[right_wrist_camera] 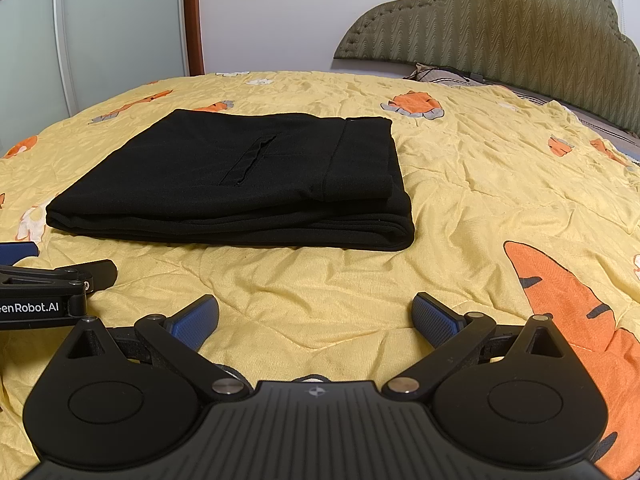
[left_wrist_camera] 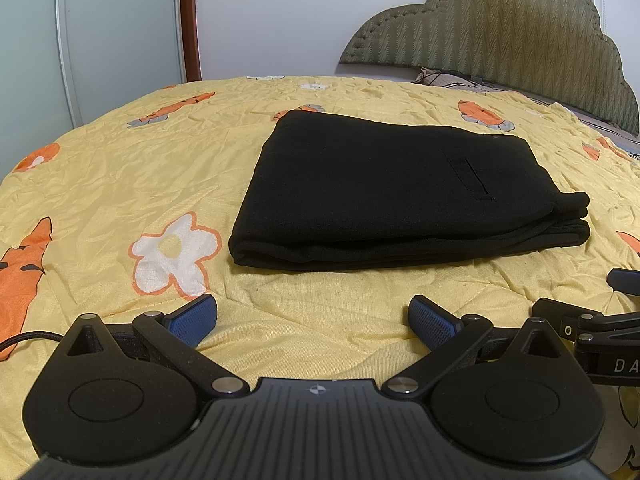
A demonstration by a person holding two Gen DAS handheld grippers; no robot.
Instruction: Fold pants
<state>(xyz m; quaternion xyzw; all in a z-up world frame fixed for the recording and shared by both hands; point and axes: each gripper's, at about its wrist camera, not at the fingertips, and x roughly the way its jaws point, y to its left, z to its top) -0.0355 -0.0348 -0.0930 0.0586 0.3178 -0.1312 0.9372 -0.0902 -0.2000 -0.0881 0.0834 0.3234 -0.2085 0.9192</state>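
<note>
A yellow bedspread (left_wrist_camera: 120,168) with orange carrots and white flowers covers the whole bed, and its cloth is full of small wrinkles. Behind it, at the far right, stands an olive padded headboard (left_wrist_camera: 500,32) with a wavy top edge, and at the far left there is a pale wardrobe door (left_wrist_camera: 120,32) beside a white wall. On the middle of the bedspread lie the black pants (left_wrist_camera: 400,192), folded into a flat, thick rectangle with several layers visible at the near edge; a pocket slit shows on the top layer. In the right wrist view the pants (right_wrist_camera: 224,184) are to the left of center, and a waistband strip lies along their right side. The left gripper (left_wrist_camera: 313,320) is low over the bedspread, near the pants but not touching them; its two blue pads (left_wrist_camera: 196,316) are spread wide apart and there is nothing between them. The right gripper (right_wrist_camera: 315,318) is in the same posture, wide apart and holding nothing, with bare yellow cloth between its pads (right_wrist_camera: 436,318). The two grippers are side by side, each one visible at the edge of the other's view.
</note>
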